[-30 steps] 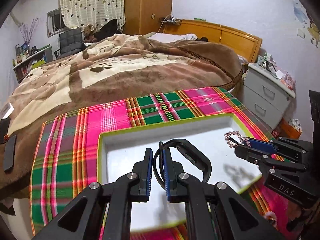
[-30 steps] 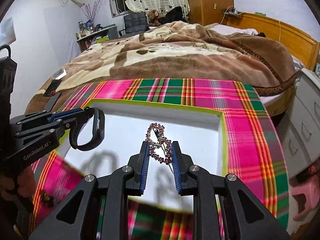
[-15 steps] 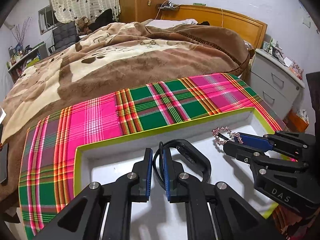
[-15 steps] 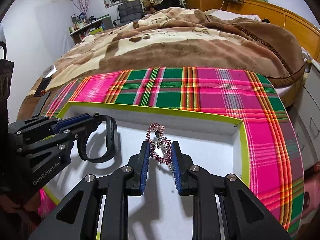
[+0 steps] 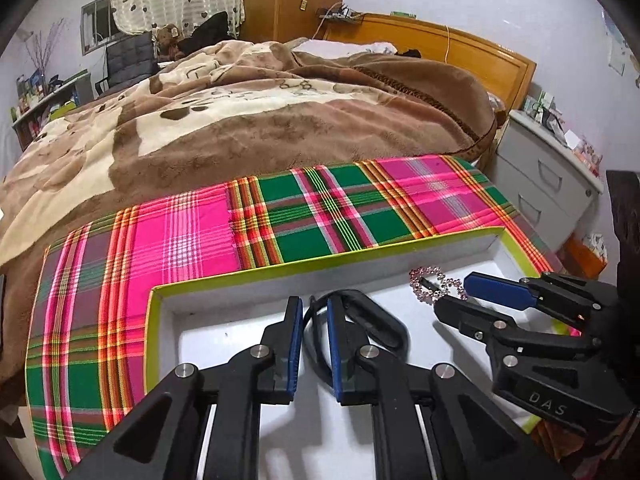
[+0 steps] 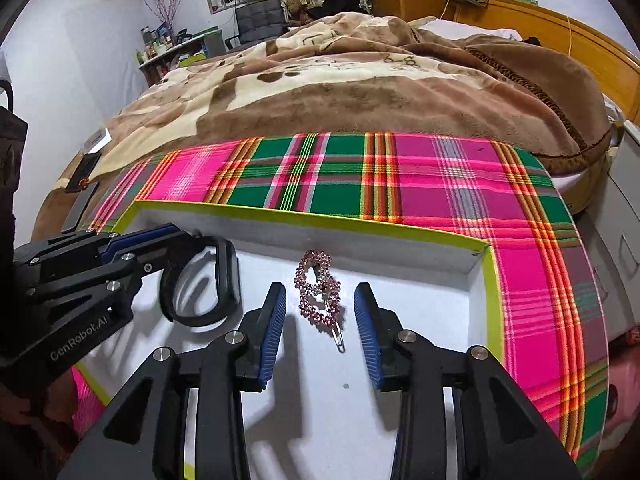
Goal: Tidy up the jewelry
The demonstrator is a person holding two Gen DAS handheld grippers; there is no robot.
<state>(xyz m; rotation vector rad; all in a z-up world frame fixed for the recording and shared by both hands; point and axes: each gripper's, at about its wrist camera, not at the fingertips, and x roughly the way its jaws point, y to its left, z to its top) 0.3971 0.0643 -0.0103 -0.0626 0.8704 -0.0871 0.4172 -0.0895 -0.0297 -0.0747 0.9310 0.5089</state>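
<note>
A white tray with a lime-green rim (image 5: pixel 320 266) (image 6: pixel 320 216) lies on a plaid cloth. My left gripper (image 5: pixel 314 340) (image 6: pixel 188 240) hangs over the tray's left part. A strap of the black wristband (image 5: pixel 384 320) (image 6: pixel 200 284) is still caught between its blue pads, and its jaws are starting to open. My right gripper (image 6: pixel 320 312) (image 5: pixel 454 294) is over the tray's right part, its jaws opening wide. The pink jewelled hair clip (image 6: pixel 318 292) (image 5: pixel 430 284) lies on the tray floor between its fingers, touched by neither pad.
The pink and green plaid cloth (image 5: pixel 180 248) covers the foot of a bed with a brown blanket (image 5: pixel 260 120). A grey nightstand (image 5: pixel 552 176) stands to the right. Flat dark items (image 6: pixel 82 176) lie on the blanket at left.
Both grippers came down closer to the tray. The right jaws spread apart and let go of the hair clip, which now rests on the tray floor. The left still has the wristband.
</note>
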